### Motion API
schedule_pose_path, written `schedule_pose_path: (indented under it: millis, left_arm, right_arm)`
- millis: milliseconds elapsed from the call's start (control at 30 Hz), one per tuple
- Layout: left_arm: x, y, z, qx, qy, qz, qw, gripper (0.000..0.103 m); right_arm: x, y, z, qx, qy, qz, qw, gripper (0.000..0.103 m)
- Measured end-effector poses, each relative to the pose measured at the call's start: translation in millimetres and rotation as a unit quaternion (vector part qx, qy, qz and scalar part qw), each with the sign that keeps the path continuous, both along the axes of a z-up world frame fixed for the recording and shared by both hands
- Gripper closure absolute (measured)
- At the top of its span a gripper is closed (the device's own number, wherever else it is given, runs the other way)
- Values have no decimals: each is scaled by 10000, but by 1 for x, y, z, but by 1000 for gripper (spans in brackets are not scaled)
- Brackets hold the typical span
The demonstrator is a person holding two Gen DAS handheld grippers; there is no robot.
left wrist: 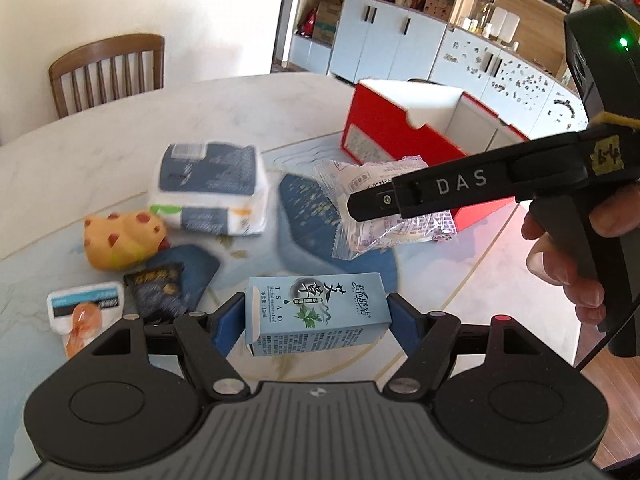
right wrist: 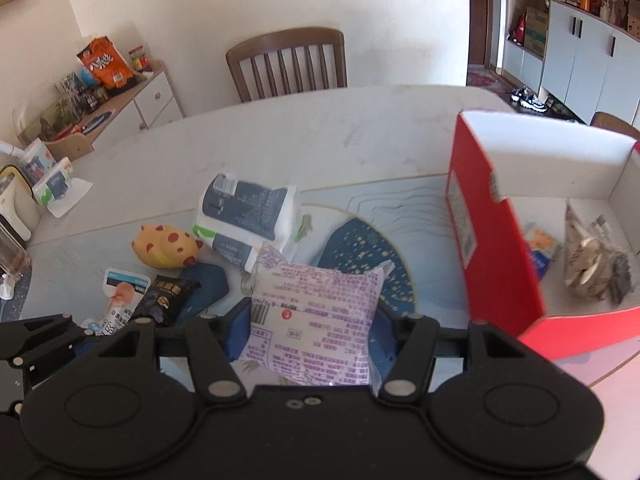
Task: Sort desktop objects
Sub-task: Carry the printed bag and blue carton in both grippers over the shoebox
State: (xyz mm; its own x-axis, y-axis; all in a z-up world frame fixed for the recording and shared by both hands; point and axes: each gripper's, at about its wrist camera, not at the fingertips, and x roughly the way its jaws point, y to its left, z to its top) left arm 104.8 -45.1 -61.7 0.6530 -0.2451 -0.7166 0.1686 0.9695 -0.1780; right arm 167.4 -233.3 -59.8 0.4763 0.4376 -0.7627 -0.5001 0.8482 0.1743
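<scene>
Tongs of the left gripper [left wrist: 316, 318] pinch a pale blue carton [left wrist: 316, 316] by its two ends – its long axis runs straight across from pad to pad, printed face up. Right gripper [right wrist: 310, 330] clamps a white sachet with purple print [right wrist: 316, 320], lying flat between the pads with one corner aimed away and to the right. Beyond the tips lie a dark snack packet [right wrist: 166, 298], a spotted yellow toy [right wrist: 168, 246] and a tissue pack [right wrist: 248, 216] – further right, the red box [right wrist: 496, 240] stands open on the table [right wrist: 320, 128]
</scene>
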Motion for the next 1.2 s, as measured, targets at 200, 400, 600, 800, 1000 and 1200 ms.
schedule_pose_path:
  millis: [200, 400, 600, 800, 1000, 1200]
  left_arm:
    - [6, -16, 14, -77, -169, -92, 9998, 28]
    - [14, -33, 27, -86, -292, -219, 9993, 28]
    - [26, -52, 38, -68, -410, -345, 9985, 28]
    - [42, -73, 47, 3, -505, -465, 9976, 28]
    - [62, -95, 56, 76, -636, -581, 9963, 28]
    - [83, -117, 65, 107, -783, -677, 9946, 28]
  right_arm:
    - [2, -23, 16, 125, -110, -119, 9998, 43]
    - [5, -44, 29, 219, -218, -234, 9992, 43]
    - [10, -69, 38, 256, -314, -347, 9986, 43]
    - [20, -101, 45, 264, -407, -521, 9975, 43]
    - [28, -131, 47, 275, -474, -670, 9963, 43]
    - [36, -159, 51, 229, -559, -828, 9947, 43]
